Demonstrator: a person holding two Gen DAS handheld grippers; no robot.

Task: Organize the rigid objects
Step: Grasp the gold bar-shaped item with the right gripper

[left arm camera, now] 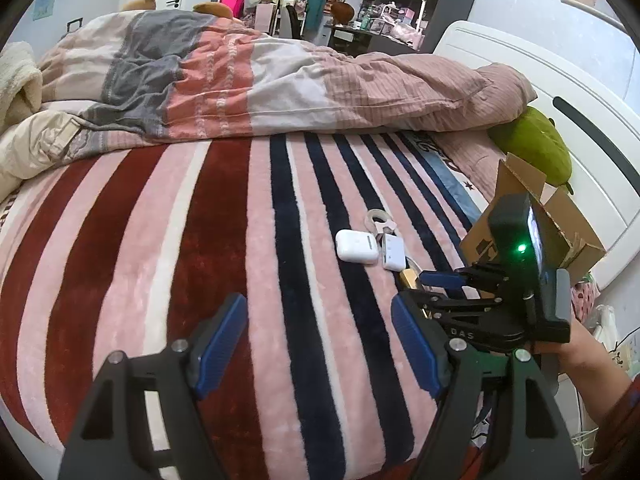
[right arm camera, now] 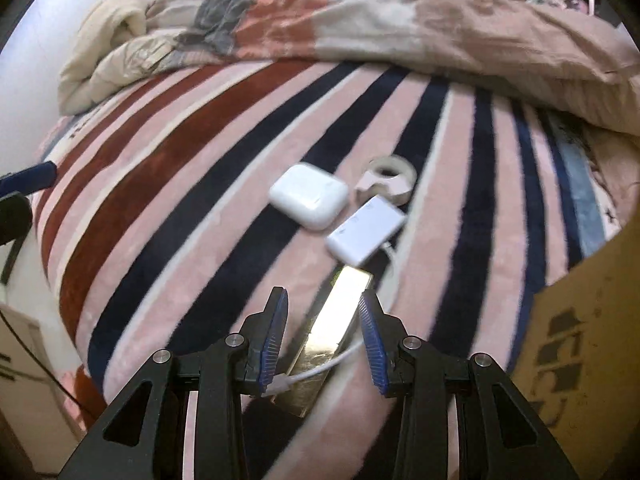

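Observation:
On the striped blanket point(left arm camera: 200, 240) lie a white earbuds case point(left arm camera: 356, 246) point(right arm camera: 308, 195), a white adapter point(left arm camera: 393, 255) point(right arm camera: 365, 229) with a white cable point(right arm camera: 320, 370), a tape dispenser point(left arm camera: 380, 220) point(right arm camera: 387, 179) and a shiny gold bar point(right arm camera: 334, 332) point(left arm camera: 409, 278). My right gripper point(right arm camera: 323, 302) is open, its blue pads on either side of the gold bar, low over it. It shows in the left wrist view point(left arm camera: 436, 280) too. My left gripper point(left arm camera: 318, 312) is open and empty above the blanket, left of the objects.
An open cardboard box point(left arm camera: 536, 216) point(right arm camera: 580, 340) stands at the right beside the objects. A rumpled duvet point(left arm camera: 260, 88) lies across the far side of the bed. A green plush point(left arm camera: 536, 148) leans on the white headboard point(left arm camera: 580, 120). Shelves stand behind.

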